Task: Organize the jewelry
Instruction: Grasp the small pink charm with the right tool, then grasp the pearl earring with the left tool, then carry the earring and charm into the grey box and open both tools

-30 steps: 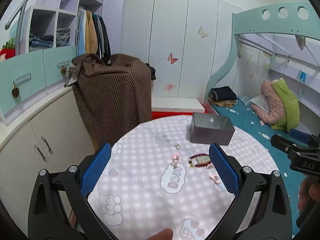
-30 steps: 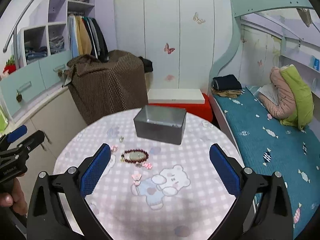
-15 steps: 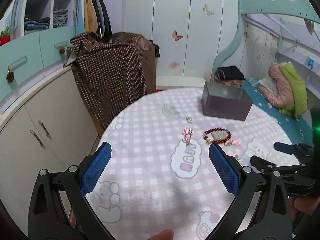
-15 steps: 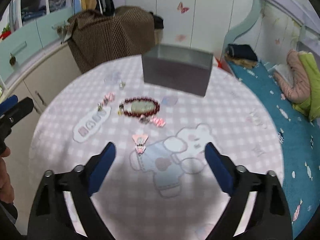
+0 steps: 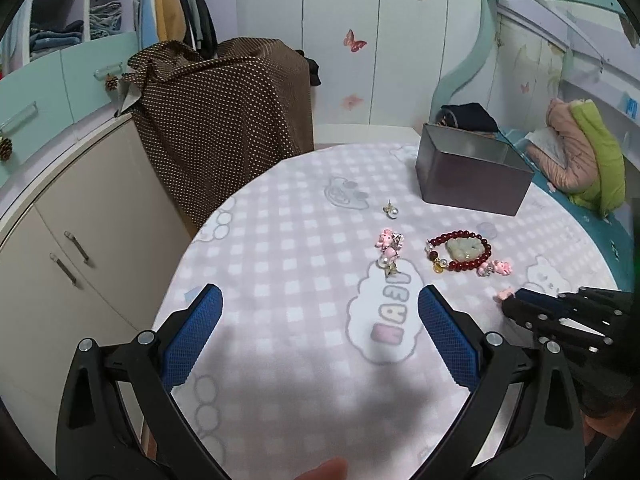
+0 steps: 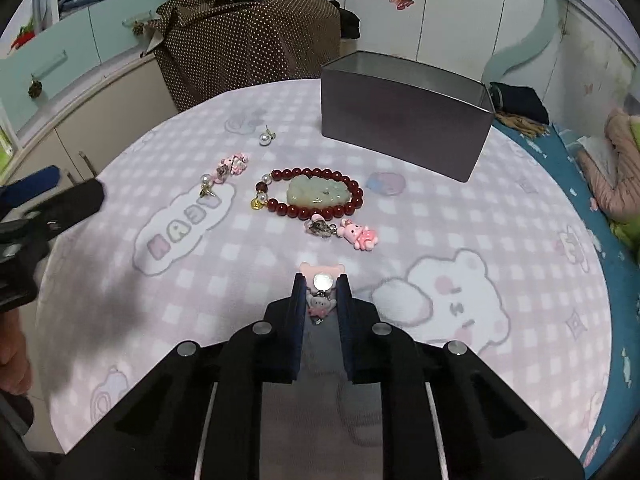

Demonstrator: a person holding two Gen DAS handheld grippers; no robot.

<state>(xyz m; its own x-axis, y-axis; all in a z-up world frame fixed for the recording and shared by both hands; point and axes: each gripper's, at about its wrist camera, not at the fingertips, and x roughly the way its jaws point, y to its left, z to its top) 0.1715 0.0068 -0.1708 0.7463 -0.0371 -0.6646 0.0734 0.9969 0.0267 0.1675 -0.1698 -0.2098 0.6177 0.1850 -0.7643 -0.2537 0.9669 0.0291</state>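
Observation:
My right gripper [image 6: 321, 286] is down on the round table, its fingers closed around a pink bow earring [image 6: 322, 284]. Ahead lie a pink bunny earring [image 6: 357, 234], a red bead bracelet [image 6: 316, 196] around a jade pendant [image 6: 318, 191], a pearl stud [image 6: 265, 137], two pink and pearl earrings [image 6: 232, 165], and a grey metal box [image 6: 404, 114], open on top. My left gripper [image 5: 319, 322] is open and empty above the table's left part; the bracelet [image 5: 460, 250] and box [image 5: 472, 174] show ahead of it.
The table has a pink checked cloth [image 5: 304, 264]. A brown dotted cover [image 5: 224, 120] drapes furniture behind it. White cabinets [image 5: 72, 240] stand left, a bed with teal sheet [image 6: 568, 168] right.
My right gripper dropped to the table and closed its fingers around the pink bow earring. My left gripper moved forward and lower over the table, still open.

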